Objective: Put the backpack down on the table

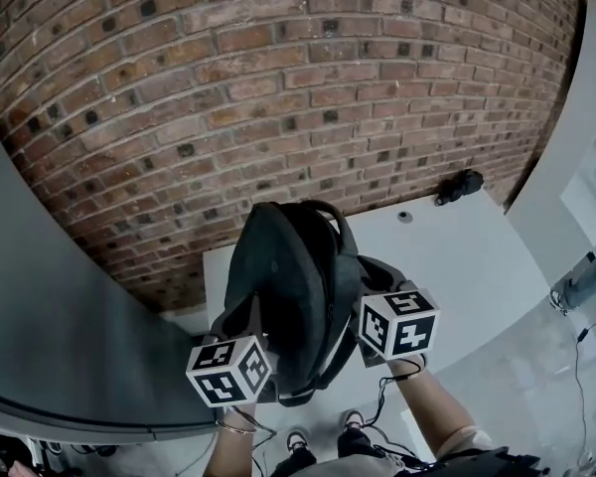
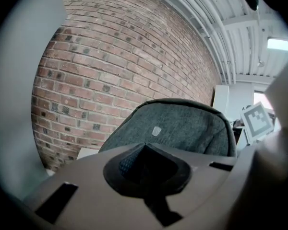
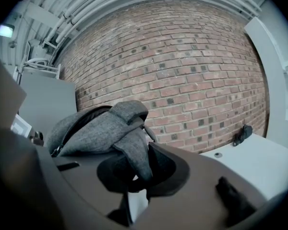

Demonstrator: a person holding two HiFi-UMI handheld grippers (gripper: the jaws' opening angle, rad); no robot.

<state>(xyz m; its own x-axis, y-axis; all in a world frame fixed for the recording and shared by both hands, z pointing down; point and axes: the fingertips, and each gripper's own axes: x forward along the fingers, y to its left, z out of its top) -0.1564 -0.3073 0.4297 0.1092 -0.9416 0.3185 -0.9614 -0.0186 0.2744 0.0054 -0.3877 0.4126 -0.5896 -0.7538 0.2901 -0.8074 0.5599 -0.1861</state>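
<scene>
A dark grey backpack [image 1: 288, 271] hangs upright over the near left corner of the white table [image 1: 467, 261], and I cannot tell whether its bottom touches the top. My left gripper [image 1: 240, 328] grips its left side, and in the left gripper view the left gripper [image 2: 146, 169] is shut on dark backpack fabric below the grey backpack [image 2: 182, 126]. My right gripper [image 1: 375, 284] holds the right side. In the right gripper view the right gripper [image 3: 137, 169] is shut on a grey shoulder strap [image 3: 134, 147] of the backpack [image 3: 93, 128].
A brick wall [image 1: 278, 87] rises just behind the table. A small black object [image 1: 462, 185] and a small round fitting [image 1: 405, 217] lie at the table's far side. A grey panel [image 1: 70, 326] stands at the left, a white partition [image 1: 576, 137] at the right.
</scene>
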